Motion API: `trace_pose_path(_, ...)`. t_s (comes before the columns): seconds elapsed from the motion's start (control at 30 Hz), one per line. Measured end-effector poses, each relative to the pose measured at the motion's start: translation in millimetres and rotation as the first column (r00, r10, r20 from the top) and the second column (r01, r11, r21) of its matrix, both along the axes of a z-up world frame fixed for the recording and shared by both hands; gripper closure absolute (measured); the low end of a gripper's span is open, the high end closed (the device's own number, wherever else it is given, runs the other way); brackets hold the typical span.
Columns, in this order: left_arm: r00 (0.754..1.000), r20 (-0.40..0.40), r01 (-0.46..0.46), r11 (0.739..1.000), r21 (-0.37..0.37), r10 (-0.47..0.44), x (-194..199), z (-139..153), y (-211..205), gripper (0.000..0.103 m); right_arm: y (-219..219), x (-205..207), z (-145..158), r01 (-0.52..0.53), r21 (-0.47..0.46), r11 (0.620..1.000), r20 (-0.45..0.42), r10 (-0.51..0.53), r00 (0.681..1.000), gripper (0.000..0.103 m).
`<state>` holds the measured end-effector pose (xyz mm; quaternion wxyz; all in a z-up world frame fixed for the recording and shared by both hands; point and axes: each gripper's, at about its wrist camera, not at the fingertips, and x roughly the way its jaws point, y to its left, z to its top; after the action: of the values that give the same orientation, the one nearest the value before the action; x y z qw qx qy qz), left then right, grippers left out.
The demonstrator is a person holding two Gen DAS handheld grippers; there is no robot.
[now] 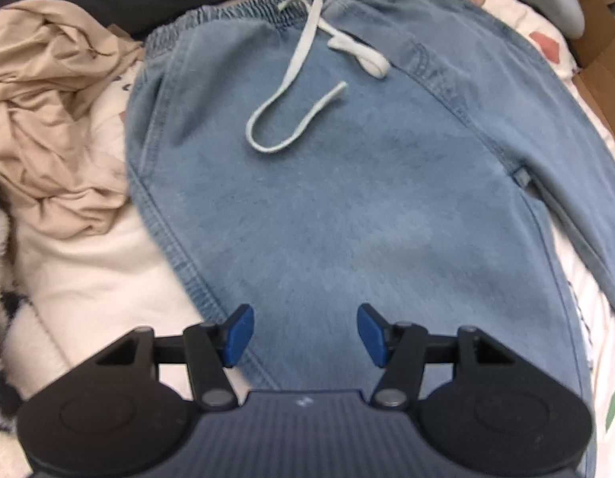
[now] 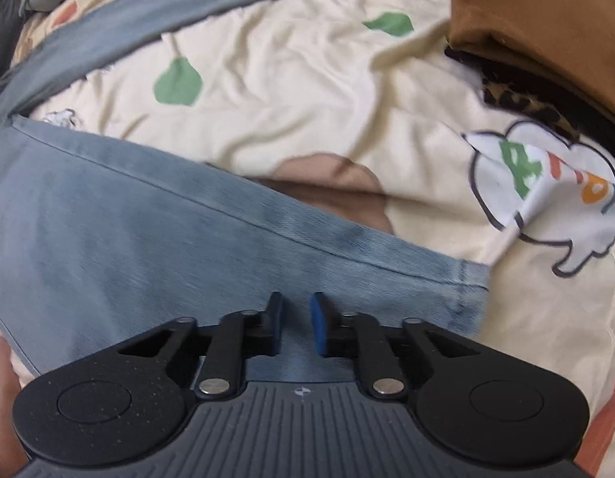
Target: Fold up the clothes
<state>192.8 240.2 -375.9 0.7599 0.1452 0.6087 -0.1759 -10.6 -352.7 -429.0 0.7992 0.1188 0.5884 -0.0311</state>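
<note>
1. The left gripper (image 1: 305, 334) is seen at the bottom of the left wrist view. Its jaws are spread wide, with nothing between the blue pads (image 1: 239, 336); they are poised above the lower part of the trousers.
2. The right gripper (image 2: 297, 328) is seen at the bottom of the right wrist view. Its jaws are nearly closed, with a narrow gap left between them; denim lies directly beneath, but whether fabric is pinched cannot be told.
3. A hand (image 2: 2, 406) is partly seen at the lower left edge of the right wrist view.
4. The light blue denim trousers (image 1: 347, 207) are laid flat on a bed, front side up. The fabric is smooth, with stitched side seams along both edges.
5. One trouser leg ends in a hemmed cuff (image 2: 468, 290) just right of the right gripper; the other leg (image 2: 188, 4) runs diagonally across the far part of that view, well apart from the first.
6. The white drawstring (image 1: 307, 79) is seen loose, looped over the upper front of the trousers.
7. The elastic waistband (image 1: 267, 8) is gathered and lies at the far end.
8. The cream bedcover (image 2: 307, 79) carries green leaf shapes and a cartoon print.
9. A crumpled beige garment (image 1: 56, 99) lies to the left of the trousers, beside the waistband.
10. A brown fabric item (image 2: 526, 8) lies at the far right.
</note>
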Motion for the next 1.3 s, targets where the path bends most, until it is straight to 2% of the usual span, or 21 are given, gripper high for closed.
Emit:
trace_pose_path(0.03, 1.000, 0.000, -0.006, 1.000, 0.005, 0.006, 2.5, -4.6, -1.8, 0.043, -2.6, -1.0, -0.9, 0.004, -0.008, 1.000, -0.011, -0.004, 1.000, 0.095)
trace_pose_path(0.1, 1.000, 0.006, -0.020, 1.000, 0.012, 0.020, 7.2, -10.5, -3.9, 0.043, -5.8, -3.4, -1.8, 0.010, -0.043, 0.999, -0.036, -0.012, 0.999, 0.099)
trace_pose_path(0.57, 0.994, 0.059, -0.093, 0.994, 0.050, 0.090, 41.5, -21.6, -11.8, 0.042, -14.5, -16.0, -4.7, -0.016, -0.040, 0.999, -0.076, 0.013, 0.997, 0.099)
trace_pose_path(0.67, 0.993, 0.090, -0.083, 0.995, 0.058, 0.078, 45.9, -20.3, -14.7, 0.039, -14.6, -17.2, -4.2, -0.022, -0.041, 0.999, -0.075, 0.019, 0.997, 0.099)
trace_pose_path(0.83, 0.986, 0.114, -0.125, 0.992, 0.020, 0.122, 70.9, -12.6, -8.4, 0.040, -19.0, -22.7, -3.9, 0.004, -0.026, 1.000, -0.059, -0.005, 0.998, 0.099)
trace_pose_path(0.93, 0.984, 0.103, -0.143, 0.989, -0.026, 0.145, 87.6, -9.8, -2.0, 0.040, -20.1, -26.1, -3.7, -0.003, -0.024, 1.000, -0.049, 0.002, 0.999, 0.099)
trace_pose_path(1.3, 0.972, 0.136, -0.182, 0.981, -0.069, 0.189, 120.4, 0.1, 0.1, 0.040, -25.3, -27.8, -1.0, -0.008, -0.010, 1.000, -0.052, 0.007, 0.999, 0.099)
